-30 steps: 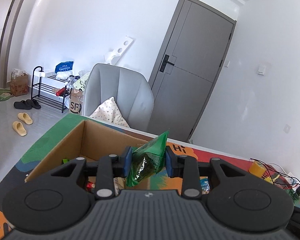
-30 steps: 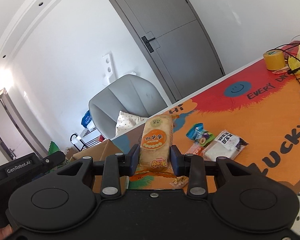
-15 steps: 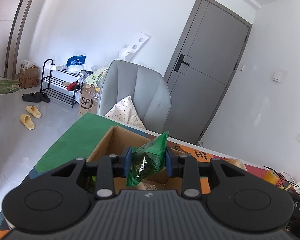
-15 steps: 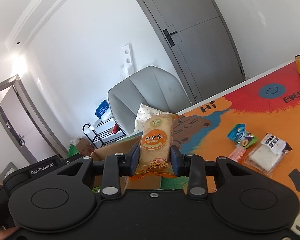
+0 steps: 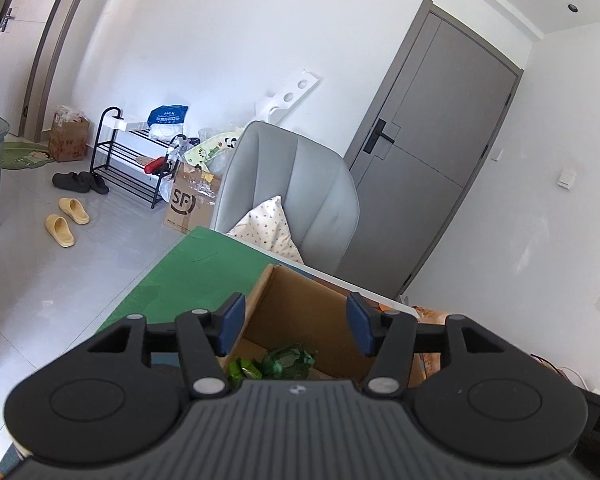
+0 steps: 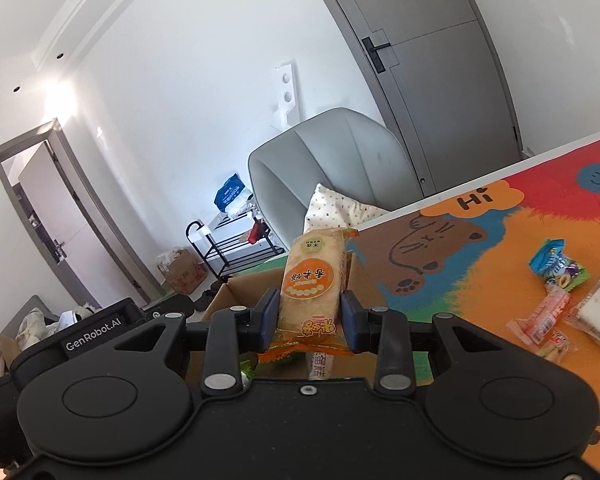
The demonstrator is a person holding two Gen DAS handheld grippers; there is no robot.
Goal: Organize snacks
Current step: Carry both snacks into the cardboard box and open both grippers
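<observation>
The cardboard box (image 5: 300, 312) shows only its far wall and one corner from the left wrist; the gripper body covers its floor and near side. A green packet (image 5: 288, 360) in it peeks out half hidden (its print is unreadable). From the right wrist, the clear-wrapped white snack (image 6: 598, 312) is cut off by the picture's right edge. A small wrapper (image 6: 320, 364) beneath the orange rice-cracker pack (image 6: 312, 280) is mostly covered, and the box interior cannot be seen there.
</observation>
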